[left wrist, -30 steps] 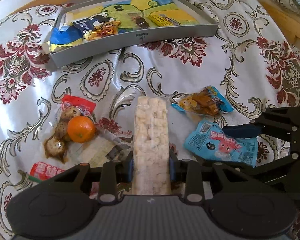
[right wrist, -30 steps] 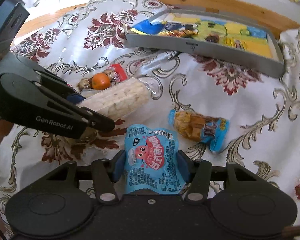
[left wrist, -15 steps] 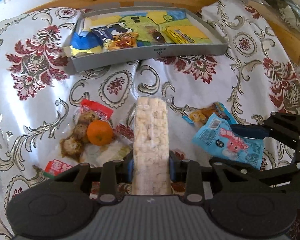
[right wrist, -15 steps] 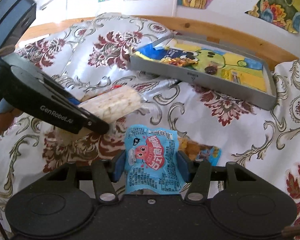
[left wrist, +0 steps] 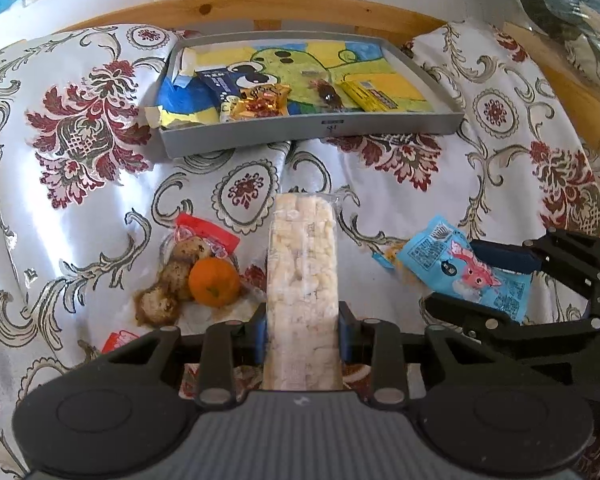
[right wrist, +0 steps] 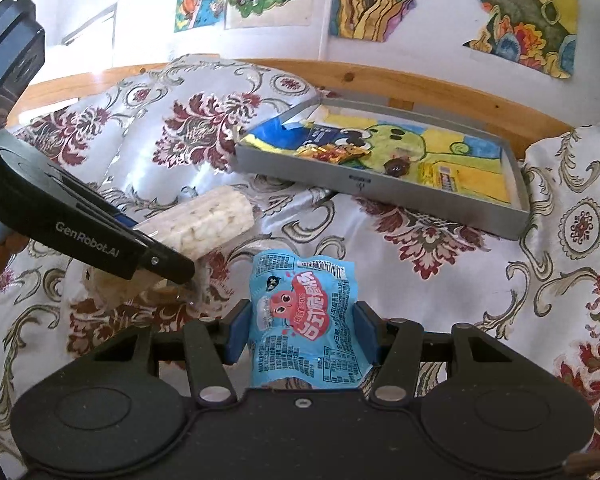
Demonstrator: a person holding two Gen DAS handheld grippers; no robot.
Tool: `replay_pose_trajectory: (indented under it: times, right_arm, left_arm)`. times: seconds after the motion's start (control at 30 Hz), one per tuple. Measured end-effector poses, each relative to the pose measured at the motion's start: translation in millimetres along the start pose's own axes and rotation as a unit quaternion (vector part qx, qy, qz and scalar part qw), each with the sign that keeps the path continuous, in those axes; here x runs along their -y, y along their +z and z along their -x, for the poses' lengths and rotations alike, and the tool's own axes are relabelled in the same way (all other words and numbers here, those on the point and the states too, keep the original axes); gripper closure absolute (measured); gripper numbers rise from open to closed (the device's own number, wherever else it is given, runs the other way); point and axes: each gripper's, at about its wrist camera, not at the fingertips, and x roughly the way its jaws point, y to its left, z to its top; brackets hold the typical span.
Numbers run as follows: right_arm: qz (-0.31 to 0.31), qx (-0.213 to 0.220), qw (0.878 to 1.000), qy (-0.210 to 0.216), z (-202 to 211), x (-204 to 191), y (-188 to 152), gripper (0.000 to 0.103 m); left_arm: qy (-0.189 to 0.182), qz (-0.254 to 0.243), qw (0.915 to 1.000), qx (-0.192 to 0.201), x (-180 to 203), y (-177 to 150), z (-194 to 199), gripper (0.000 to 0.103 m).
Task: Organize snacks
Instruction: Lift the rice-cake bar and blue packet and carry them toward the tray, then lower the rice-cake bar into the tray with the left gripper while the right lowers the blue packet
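Observation:
My left gripper (left wrist: 302, 330) is shut on a long pale puffed-rice bar (left wrist: 302, 276) in clear wrap, held above the cloth. My right gripper (right wrist: 302, 330) is shut on a blue snack packet (right wrist: 302, 312) with a red cartoon figure. That packet (left wrist: 464, 270) and the right gripper (left wrist: 480, 284) also show at the right of the left wrist view. The rice bar (right wrist: 198, 226) and the left gripper (right wrist: 172, 258) appear at the left of the right wrist view. A grey tray (left wrist: 312, 132) with several snacks lies ahead near the wooden edge; its front wall (right wrist: 340, 184) faces me.
An orange (left wrist: 214, 282) sits on a clear bag of brown round snacks (left wrist: 168, 280) with a red label, left of the rice bar. A further snack bag (left wrist: 388, 254) peeks out behind the blue packet. Patterned cloth (left wrist: 100, 140) covers the surface; a wooden rail (right wrist: 420, 88) runs behind the tray.
Both grippers have risen and tilted up with their snacks still held. The tray looks farther and the wall with posters has come into the right wrist view.

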Motion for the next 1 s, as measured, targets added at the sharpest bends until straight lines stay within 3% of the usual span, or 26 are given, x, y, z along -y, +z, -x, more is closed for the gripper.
replay_pose_trajectory:
  times: [0.23, 0.53, 1.0]
  right_arm:
    - [-0.022, 0.024, 0.999, -0.017, -5.5, 6.8, -1.1, 0.047]
    - [-0.048, 0.062, 0.996, -0.034, -17.0, 19.9, -1.6, 0.047]
    - [-0.082, 0.108, 0.987, -0.089, -24.0, 51.8, 18.0, 0.047]
  left_arm:
    - [-0.009, 0.013, 0.9998, 0.015, -6.3, 5.5, -4.2, 0.067]
    - [-0.012, -0.013, 0.9992, 0.036, -5.5, 24.5, -8.2, 0.067]
    - [-0.023, -0.042, 0.9963, 0.071, 0.8, 101.2, -36.5, 0.067]
